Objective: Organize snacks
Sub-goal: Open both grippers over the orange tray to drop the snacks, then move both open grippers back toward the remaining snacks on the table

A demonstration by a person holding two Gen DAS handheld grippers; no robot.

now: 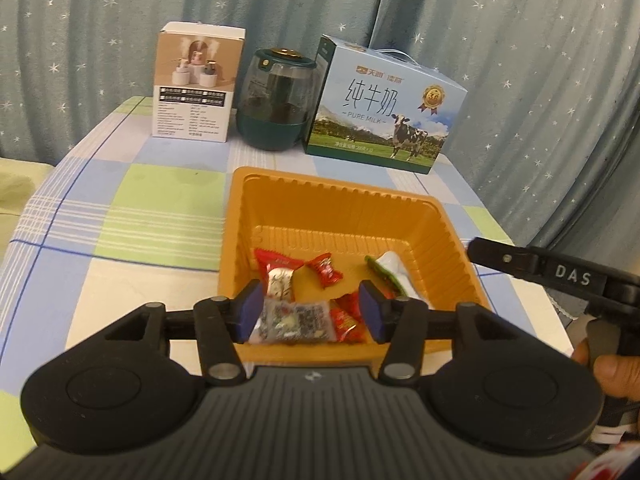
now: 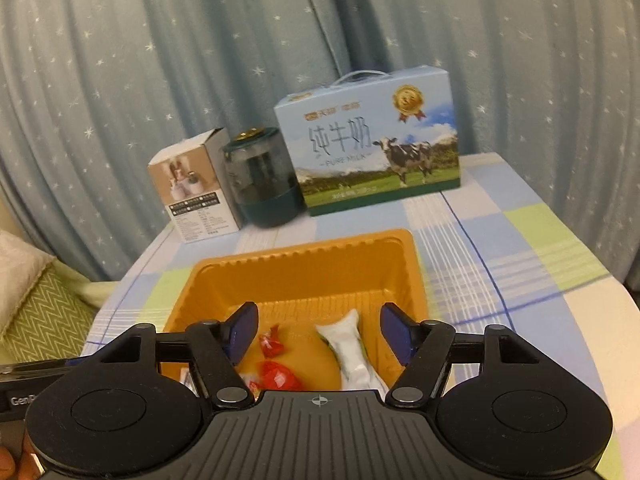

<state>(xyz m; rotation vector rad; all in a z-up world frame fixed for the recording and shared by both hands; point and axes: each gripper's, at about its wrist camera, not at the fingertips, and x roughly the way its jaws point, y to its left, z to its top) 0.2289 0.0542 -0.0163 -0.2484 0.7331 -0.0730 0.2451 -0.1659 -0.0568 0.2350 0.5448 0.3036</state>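
While both pairs of jaws stand spread and grip nothing, the left gripper (image 1: 310,308) hangs over a clear speckled packet (image 1: 292,322) and red candies (image 1: 325,269) in the orange tray (image 1: 340,192), and the right gripper (image 2: 320,334) hangs over a white packet (image 2: 352,350) there. Behind the tray stand a milk carton (image 1: 384,108), a green jar (image 1: 276,100) and a small box (image 1: 194,80) on the checked cloth (image 1: 132,208).

Right gripper (image 1: 476,252): only one finger and part of the handle in the left wrist view, rest cut by the edge. Tray (image 2: 304,264): near wall hidden behind the gripper body. Small print on the white box (image 1: 192,120) unreadable.
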